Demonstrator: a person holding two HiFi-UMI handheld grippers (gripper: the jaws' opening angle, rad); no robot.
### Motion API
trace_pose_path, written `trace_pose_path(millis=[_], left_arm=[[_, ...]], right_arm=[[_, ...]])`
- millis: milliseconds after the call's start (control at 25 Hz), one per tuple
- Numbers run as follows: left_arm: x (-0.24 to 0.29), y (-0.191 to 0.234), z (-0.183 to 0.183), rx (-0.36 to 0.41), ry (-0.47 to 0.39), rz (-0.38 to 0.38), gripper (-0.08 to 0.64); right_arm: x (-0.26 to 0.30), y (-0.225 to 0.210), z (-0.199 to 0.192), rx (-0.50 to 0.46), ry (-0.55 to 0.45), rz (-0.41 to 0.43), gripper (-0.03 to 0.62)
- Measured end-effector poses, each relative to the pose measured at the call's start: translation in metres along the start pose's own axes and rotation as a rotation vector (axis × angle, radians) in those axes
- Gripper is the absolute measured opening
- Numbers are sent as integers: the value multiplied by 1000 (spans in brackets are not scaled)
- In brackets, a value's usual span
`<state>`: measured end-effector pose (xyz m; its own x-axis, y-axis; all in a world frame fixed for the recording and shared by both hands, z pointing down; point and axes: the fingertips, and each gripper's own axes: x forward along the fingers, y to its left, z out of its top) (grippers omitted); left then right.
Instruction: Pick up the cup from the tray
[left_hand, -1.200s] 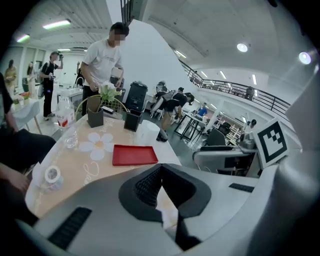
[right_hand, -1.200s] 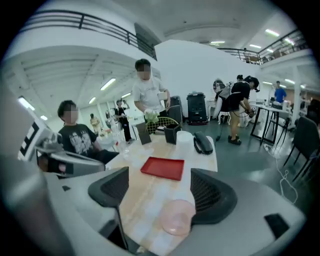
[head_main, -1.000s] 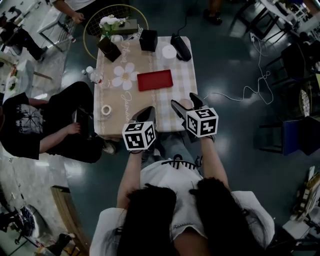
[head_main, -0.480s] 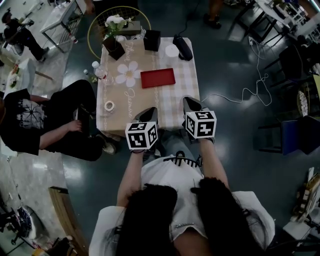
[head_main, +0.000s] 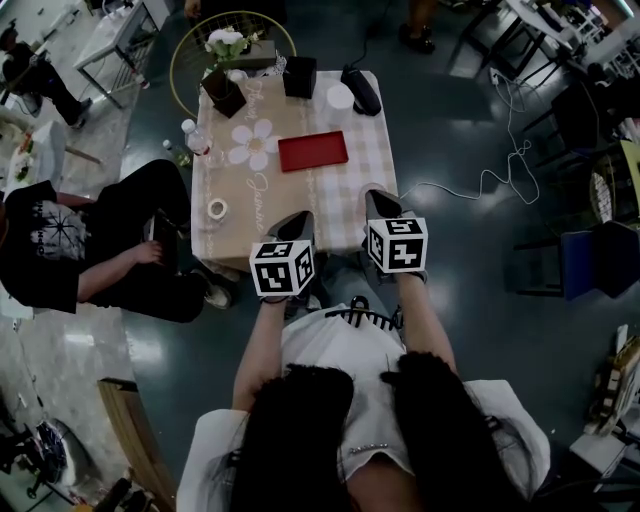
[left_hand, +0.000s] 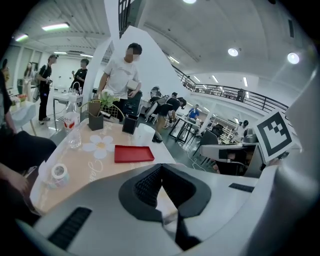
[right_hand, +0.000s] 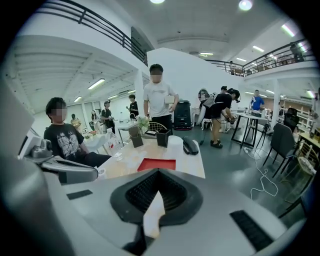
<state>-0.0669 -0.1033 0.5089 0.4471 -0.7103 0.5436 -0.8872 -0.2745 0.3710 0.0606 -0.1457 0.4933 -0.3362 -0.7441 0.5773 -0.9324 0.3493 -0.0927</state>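
The left gripper (head_main: 296, 220) and right gripper (head_main: 379, 202) are both closed tight on nothing, their bodies covering the table's (head_main: 350, 185) near edge, the cup (head_main: 340, 97) far off and dim.

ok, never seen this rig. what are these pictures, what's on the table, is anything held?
There is no robot here. A person holds a two-jaw gripper in each hand: the left gripper and the right gripper. The marker cubes are part of them. The head view comes from a camera on the person's head, looking steeply down. The two gripper views come from cameras riding on each gripper, looking along its jaws. On the table are a bare red tray, a white cup beyond it, a tape roll, a water bottle and a plant pot. Both grippers are shut and hold nothing.
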Motion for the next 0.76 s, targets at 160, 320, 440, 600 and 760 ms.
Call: trace_pose_path(millis=[160, 320, 440, 600, 760], left_arm=[[-2, 0, -4, 10, 5, 2, 8], [-5, 4, -3, -7, -7, 5, 8], [-6, 6, -4, -10, -7, 7, 8], [-5, 7, -7, -12, -2, 4, 8], [-4, 7, -9, -12, 4, -1, 8]], right_arm=[[-1, 2, -5, -4, 11, -4, 6], [-1, 2, -11, -9, 20, -8, 6], [-1, 2, -15, -4, 29, -9, 6], [1, 3, -17, -6, 31, -8, 6], [3, 3, -18, -5, 37, -12, 6]])
